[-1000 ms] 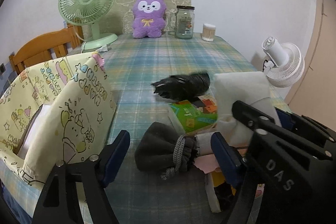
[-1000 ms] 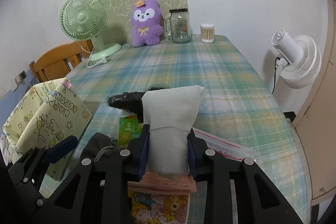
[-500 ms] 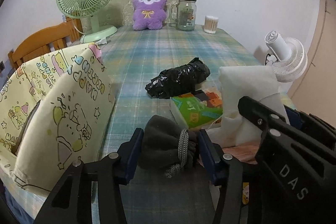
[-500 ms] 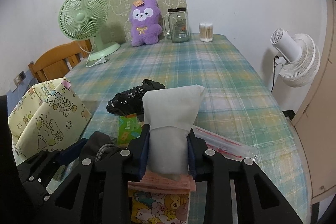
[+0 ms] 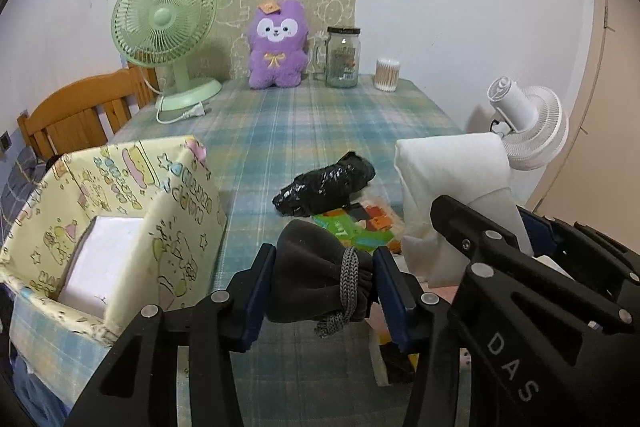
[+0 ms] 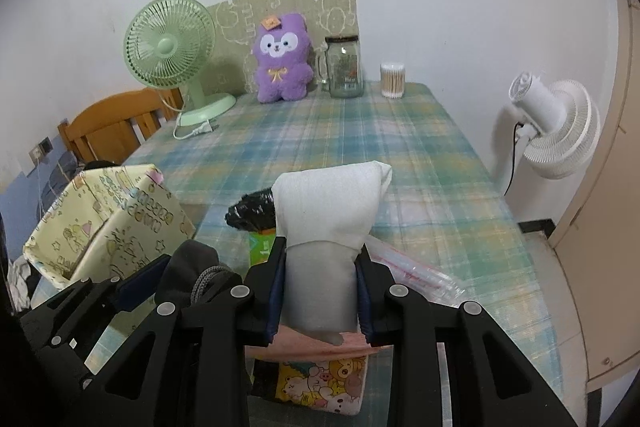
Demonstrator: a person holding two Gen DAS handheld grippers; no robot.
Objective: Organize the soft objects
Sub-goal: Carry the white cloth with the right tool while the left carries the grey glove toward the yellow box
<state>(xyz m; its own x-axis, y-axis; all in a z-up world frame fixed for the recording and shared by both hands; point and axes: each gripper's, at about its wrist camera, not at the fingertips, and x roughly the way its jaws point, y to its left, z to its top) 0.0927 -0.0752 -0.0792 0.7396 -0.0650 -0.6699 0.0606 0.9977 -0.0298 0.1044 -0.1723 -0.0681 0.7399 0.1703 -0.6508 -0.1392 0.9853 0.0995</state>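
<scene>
My left gripper (image 5: 324, 285) is shut on a dark grey drawstring pouch (image 5: 316, 271), held just above the plaid table; the pouch also shows in the right wrist view (image 6: 192, 269). My right gripper (image 6: 320, 291) is shut on a white cloth pouch (image 6: 328, 211), which stands upright between the jaws and also shows in the left wrist view (image 5: 452, 183). A yellow cartoon-print fabric box (image 5: 120, 211) stands open to the left, with a white item inside. A black crumpled bag (image 5: 324, 189) lies on the table beyond both grippers.
A green packet (image 5: 356, 227), a pink cloth (image 6: 316, 347) and a cartoon-print packet (image 6: 320, 387) lie under the grippers. At the back stand a green fan (image 5: 168, 35), a purple plush (image 5: 276, 47), a glass jar (image 5: 342, 57) and a cotton-swab tub (image 5: 387, 75). A white fan (image 6: 556, 127) stands right of the table.
My left gripper moved forward around the grey pouch and closed on it, then lifted it a little. My right gripper kept hold of the white pouch, nearly still.
</scene>
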